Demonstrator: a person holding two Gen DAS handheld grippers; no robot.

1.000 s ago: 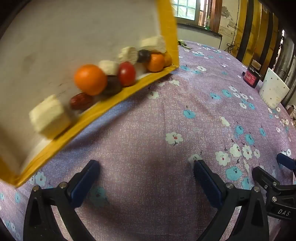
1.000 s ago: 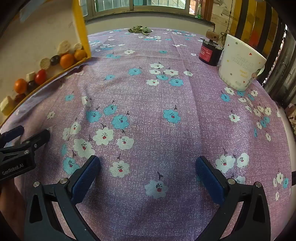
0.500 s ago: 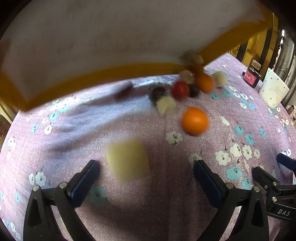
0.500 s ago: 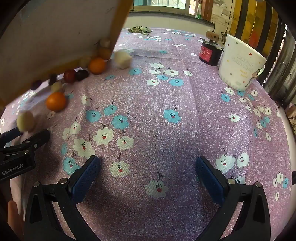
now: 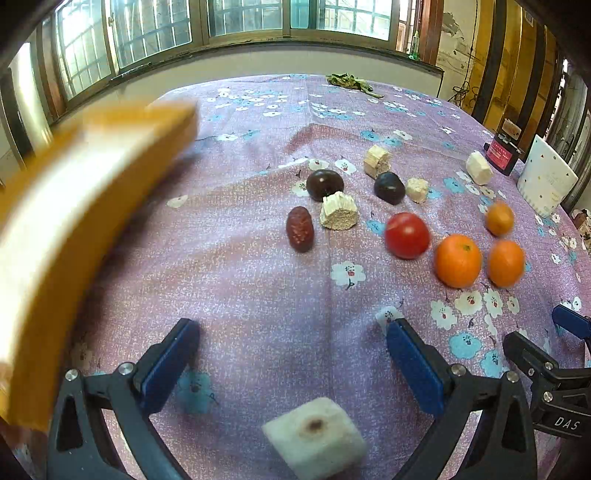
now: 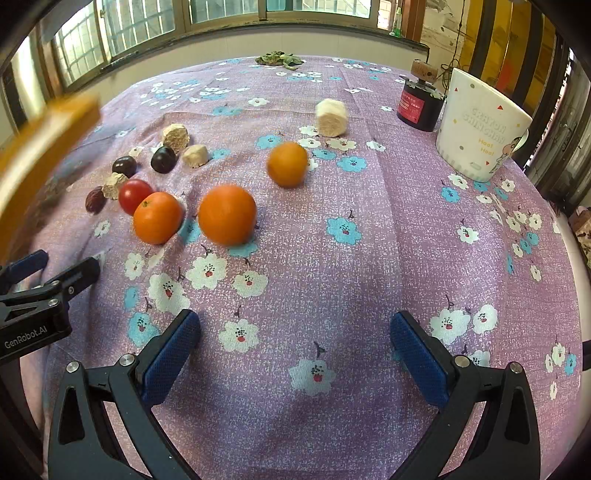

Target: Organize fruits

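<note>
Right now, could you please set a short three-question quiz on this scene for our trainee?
1. True or false: both grippers, left and right, are open and hold nothing.
2. How many orange fruits lie on the cloth?
3. Which stands nearest the mug? A) tomato B) red jar C) date

Key: 1 true; 2 three; 3 B.

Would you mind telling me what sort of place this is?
Probably a room in a home: a table under a flowered purple tablecloth, a row of barred windows behind it, and a cartoon-printed cup among scattered fruit.
</note>
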